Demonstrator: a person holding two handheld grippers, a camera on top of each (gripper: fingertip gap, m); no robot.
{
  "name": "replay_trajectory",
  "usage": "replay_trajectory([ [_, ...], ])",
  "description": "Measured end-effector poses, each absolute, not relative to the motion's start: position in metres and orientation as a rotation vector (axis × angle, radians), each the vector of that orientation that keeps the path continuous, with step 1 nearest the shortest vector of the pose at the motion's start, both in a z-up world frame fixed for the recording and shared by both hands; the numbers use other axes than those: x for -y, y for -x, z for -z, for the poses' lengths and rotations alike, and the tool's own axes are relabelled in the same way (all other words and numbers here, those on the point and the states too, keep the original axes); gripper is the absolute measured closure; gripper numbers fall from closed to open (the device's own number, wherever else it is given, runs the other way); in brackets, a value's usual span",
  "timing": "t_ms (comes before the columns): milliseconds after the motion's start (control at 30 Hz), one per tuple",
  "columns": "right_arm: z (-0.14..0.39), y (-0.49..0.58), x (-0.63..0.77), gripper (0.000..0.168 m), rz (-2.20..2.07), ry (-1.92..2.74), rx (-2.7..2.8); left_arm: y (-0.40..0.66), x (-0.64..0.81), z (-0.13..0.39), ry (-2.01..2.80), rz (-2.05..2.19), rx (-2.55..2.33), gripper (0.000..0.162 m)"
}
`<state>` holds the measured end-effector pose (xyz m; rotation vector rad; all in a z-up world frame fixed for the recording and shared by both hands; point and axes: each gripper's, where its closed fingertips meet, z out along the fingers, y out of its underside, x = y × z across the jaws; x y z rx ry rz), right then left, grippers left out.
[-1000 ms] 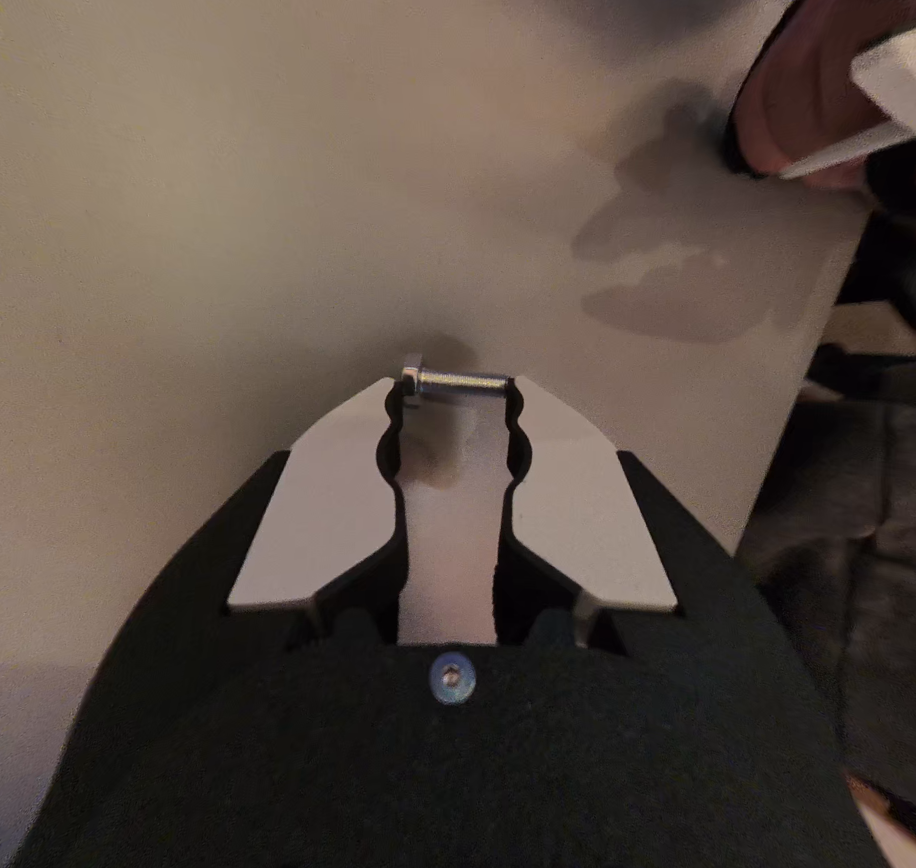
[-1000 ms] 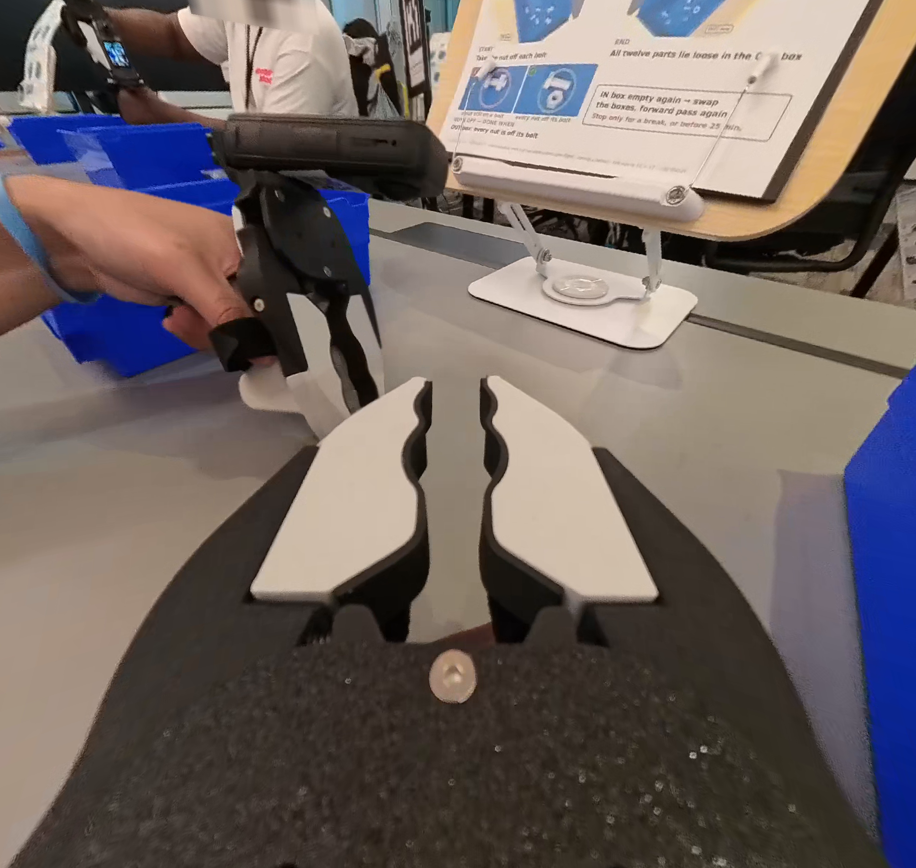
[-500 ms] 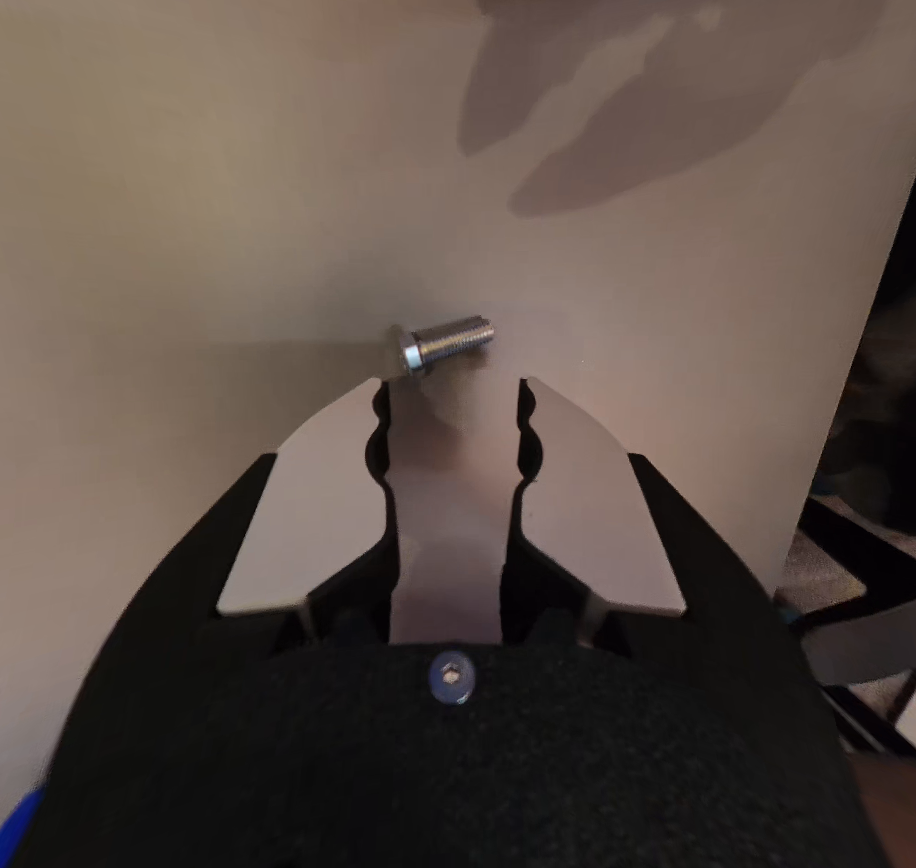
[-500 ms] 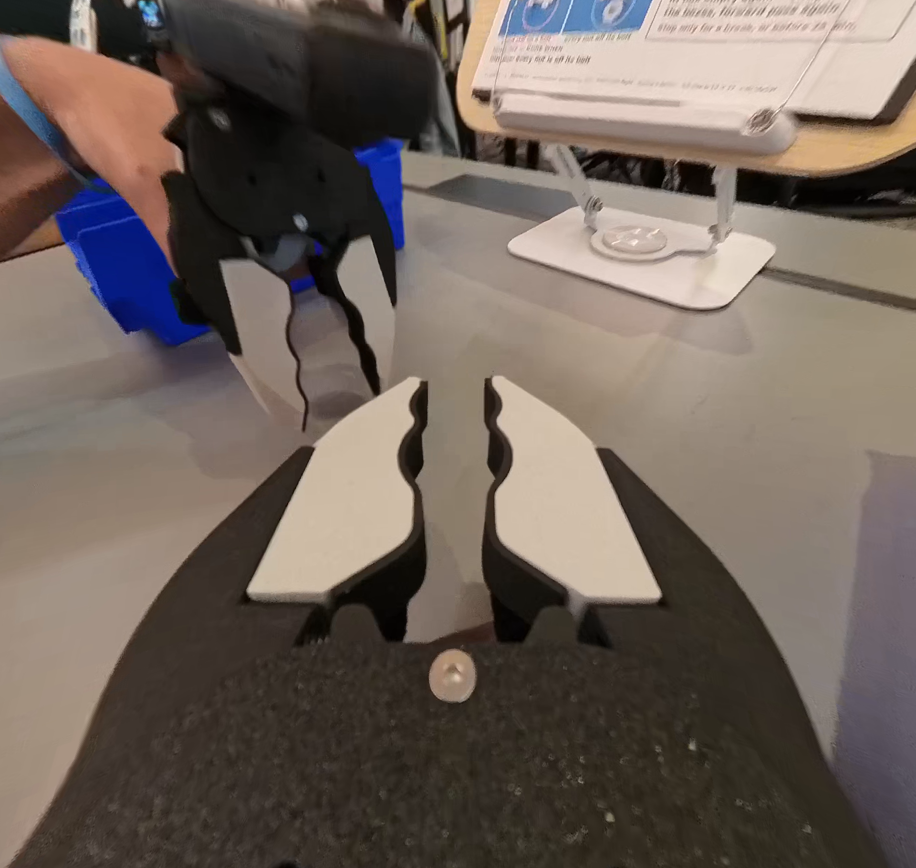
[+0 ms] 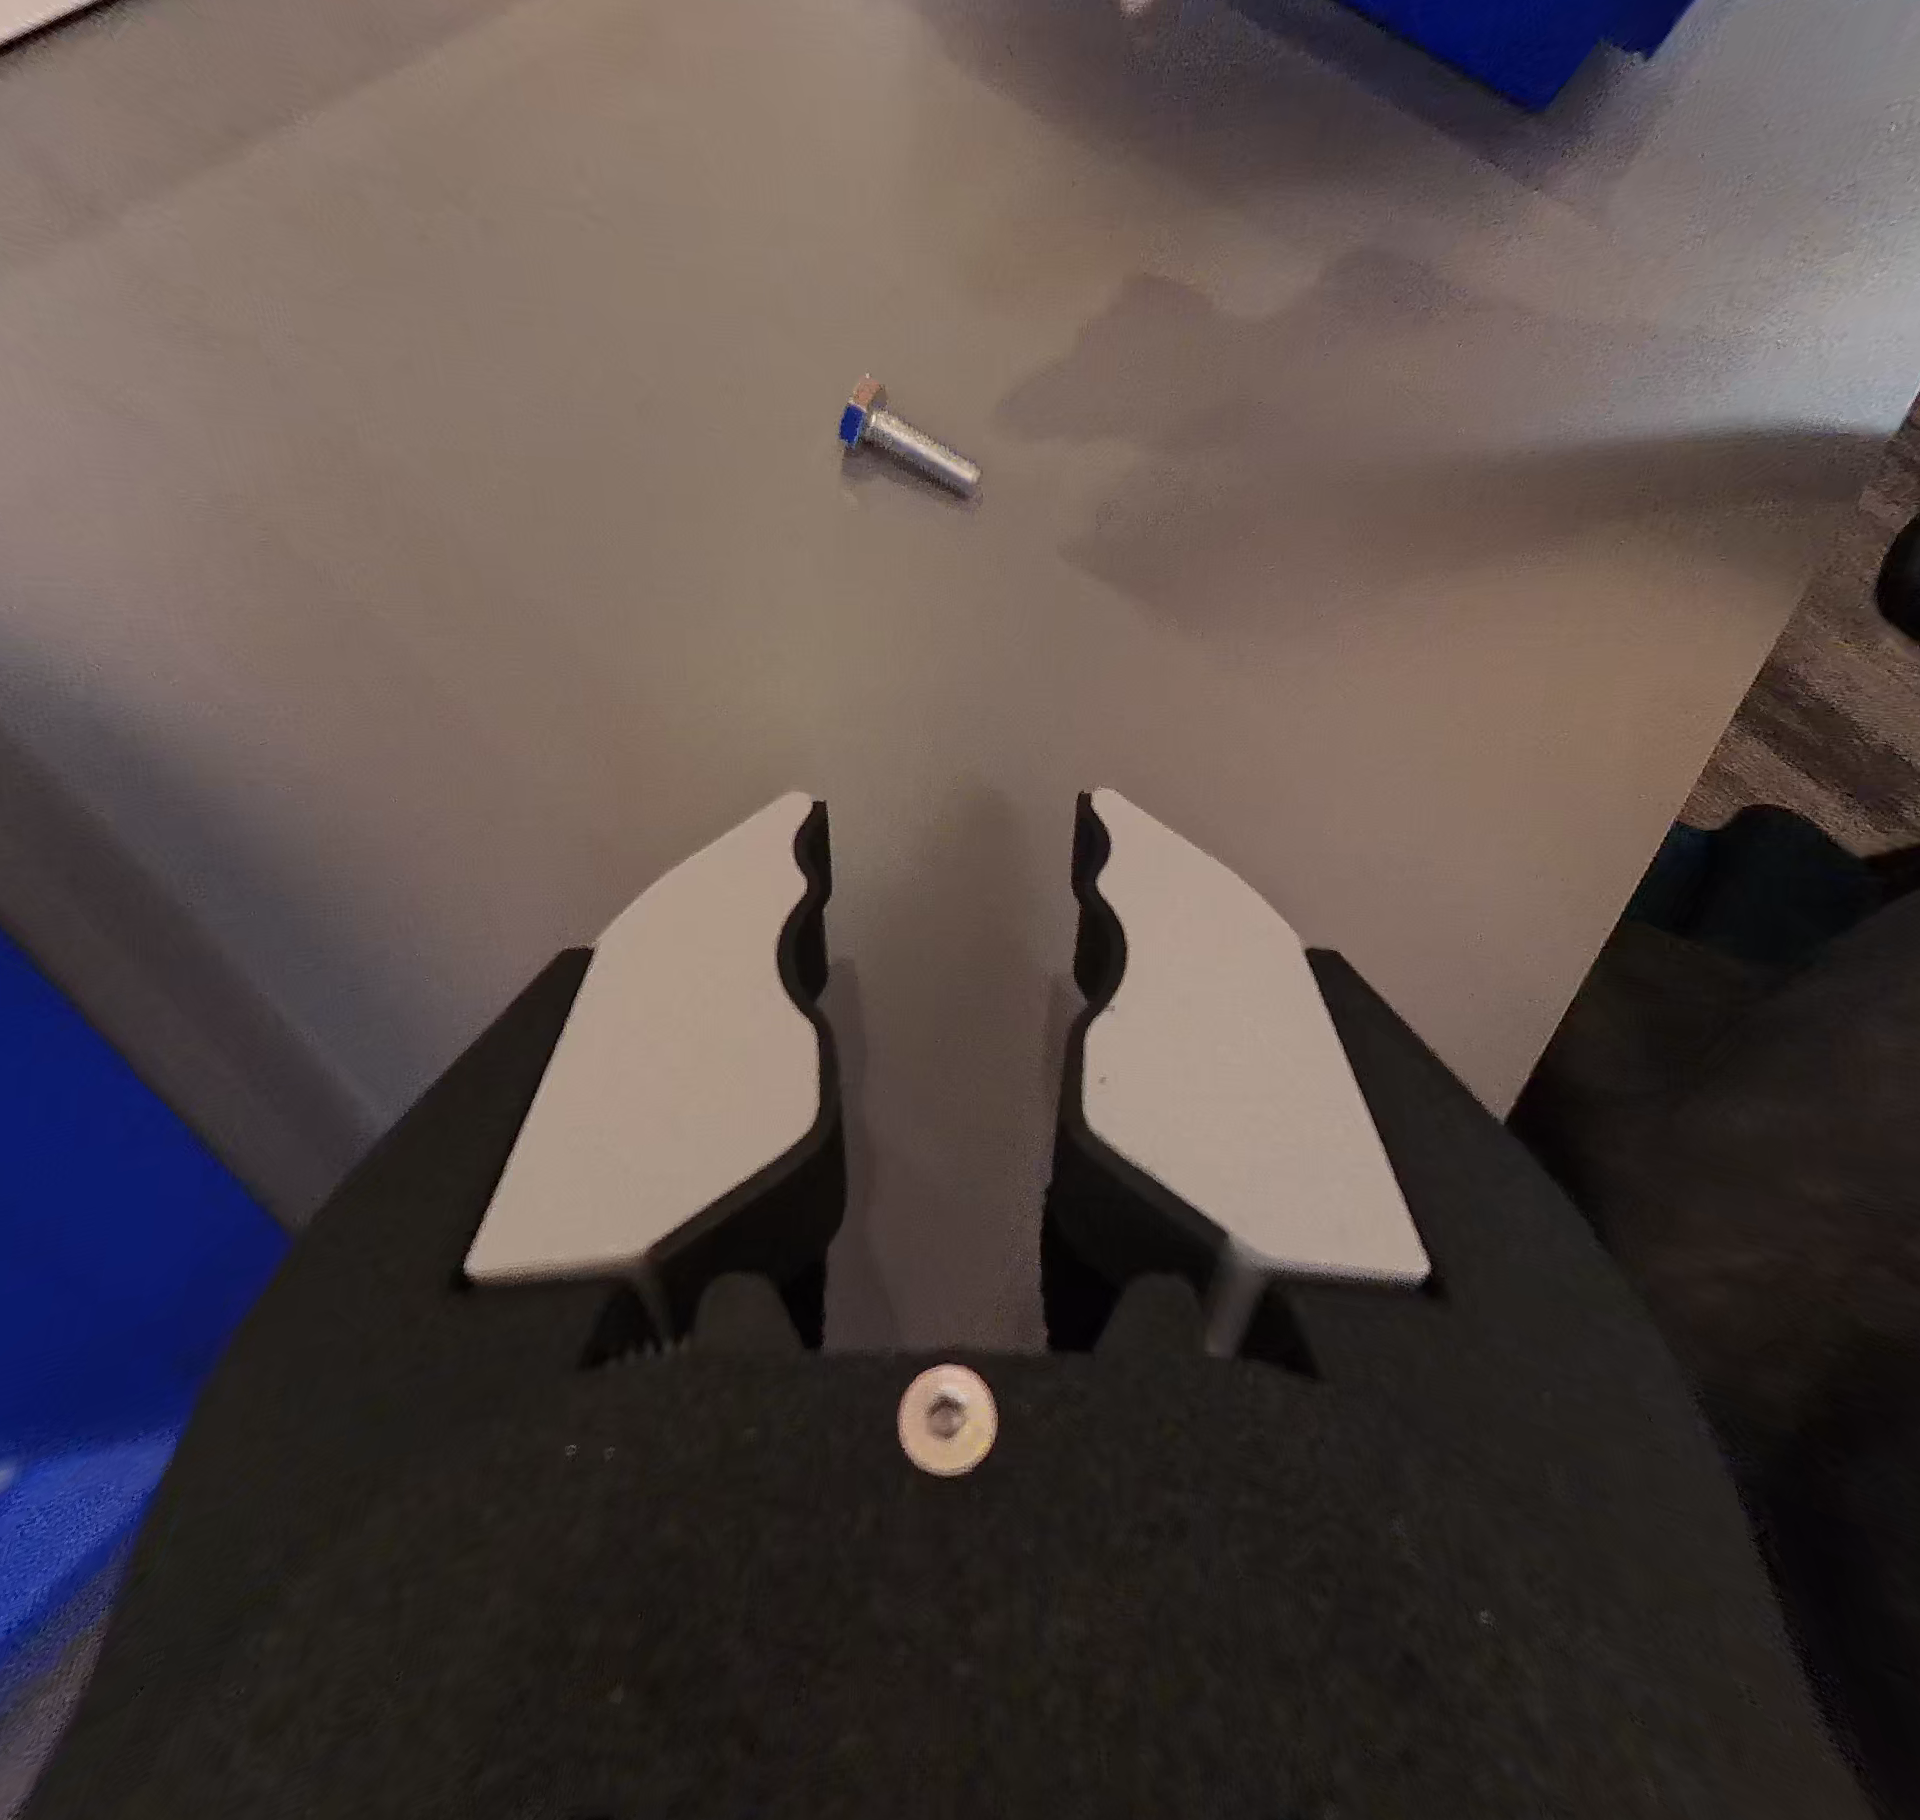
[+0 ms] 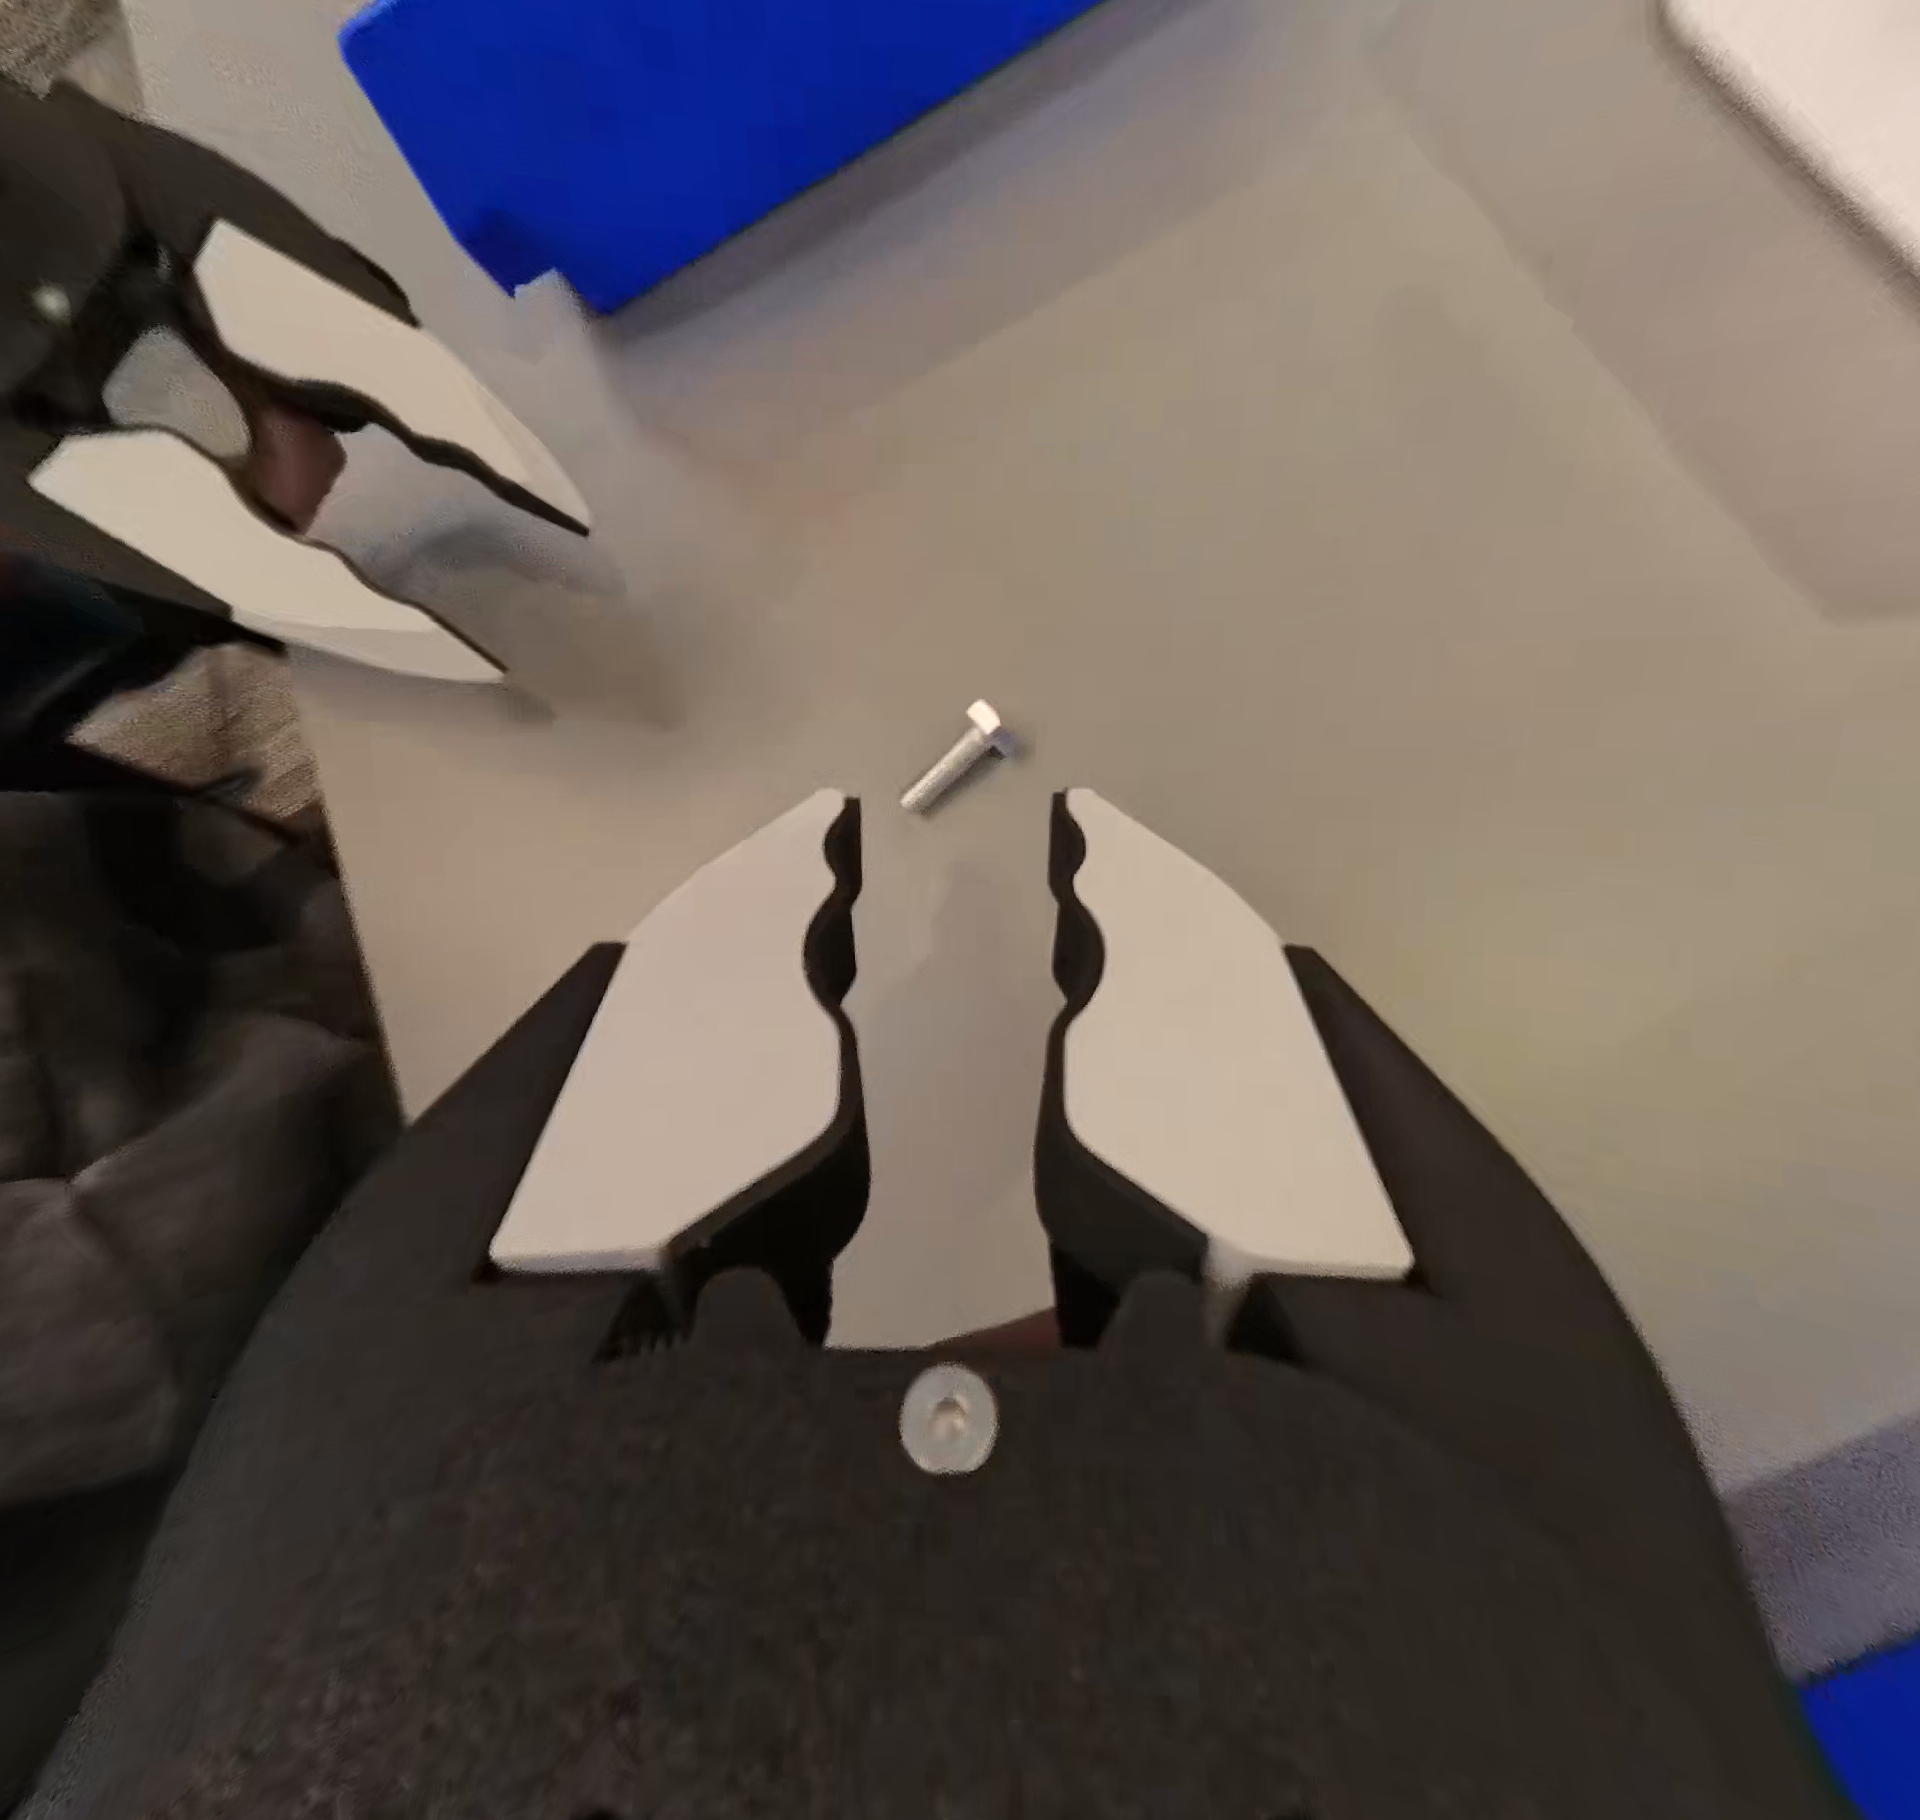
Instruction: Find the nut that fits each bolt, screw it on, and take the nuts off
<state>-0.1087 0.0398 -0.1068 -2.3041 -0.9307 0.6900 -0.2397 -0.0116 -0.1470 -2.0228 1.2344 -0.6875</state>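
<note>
A small silver hex bolt (image 5: 909, 448) lies on its side on the grey table (image 5: 520, 420), with no nut on it. My left gripper (image 5: 951, 814) is open and empty, pulled back well short of the bolt. In the right wrist view the bolt (image 6: 956, 757) lies just beyond my right gripper (image 6: 956, 799), which is open and empty, with the bolt's threaded end close to the gap between the fingertips. The left gripper also shows at the left of the right wrist view (image 6: 540, 596), open. No nut is in view.
A blue bin (image 6: 727, 87) stands on the table beyond the bolt; another blue bin (image 5: 94, 1199) is at the left of the left wrist view. The white base of a stand (image 6: 1808, 97) is at the far right. The table edge (image 5: 1662, 939) runs close on the right. The tips of one gripper are about 15 cm away from the tips of the other.
My left gripper let go of the bolt, opened and drew back from it. My right gripper tilted down toward the table, opened wider and came up to the bolt.
</note>
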Motion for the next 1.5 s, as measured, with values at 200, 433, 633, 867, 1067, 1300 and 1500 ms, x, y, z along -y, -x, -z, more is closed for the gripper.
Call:
replay_trajectory([
  [200,0.120,0.111,-0.043,0.134,-0.356,2.356,1.478,0.250,0.019,0.143,1.984,0.665,-1.233,0.119],
  [433,0.148,0.123,-0.062,0.139,-0.068,2.124,1.969,0.252,0.018,0.152,2.002,0.666,-1.233,0.119],
  [633,0.152,0.138,-0.068,0.138,0.025,1.734,2.233,0.257,0.015,0.159,2.008,0.619,-1.254,0.119],
  [867,0.160,0.135,-0.059,0.138,0.304,0.960,2.630,0.259,0.009,0.151,1.987,0.583,-1.257,0.119],
  [1067,0.166,0.125,-0.063,0.140,0.262,0.576,2.763,0.261,0.004,0.151,1.964,0.510,-1.274,0.119],
  [1300,0.170,0.133,-0.059,0.140,0.032,0.482,2.808,0.256,0.015,0.160,2.038,0.675,-1.271,0.119],
  [1500,0.182,0.140,-0.056,0.140,-0.024,0.275,2.837,0.261,0.011,0.163,2.047,0.643,-1.279,0.119],
])
